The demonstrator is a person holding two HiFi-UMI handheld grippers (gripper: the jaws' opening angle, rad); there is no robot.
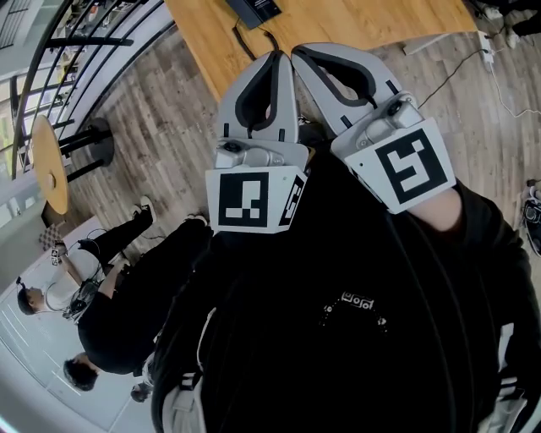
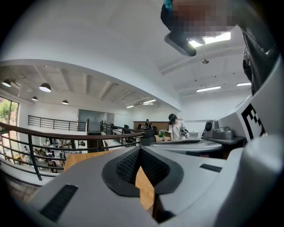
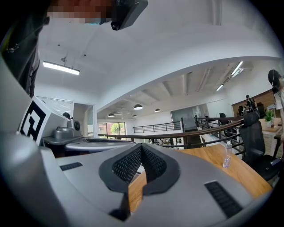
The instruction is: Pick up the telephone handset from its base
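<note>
At the top edge of the head view a black device (image 1: 254, 9) with a black cord (image 1: 269, 38) lies on a wooden table (image 1: 355, 21). It is cut off, so I cannot make out a handset. Both grippers are held close to the person's chest and point toward that table, their tips almost touching each other. The left gripper (image 1: 277, 57) is shut with nothing in it, its tips meeting (image 2: 140, 149). The right gripper (image 1: 297, 53) is likewise shut and empty (image 3: 142, 146). Both are short of the device.
A curved railing (image 1: 76, 38) borders a drop at the left, with people and a round table (image 1: 51, 165) below. A water bottle (image 3: 227, 155) stands on the wooden table and an office chair (image 3: 250, 133) beside it. A cable (image 1: 499, 76) runs over the floor at right.
</note>
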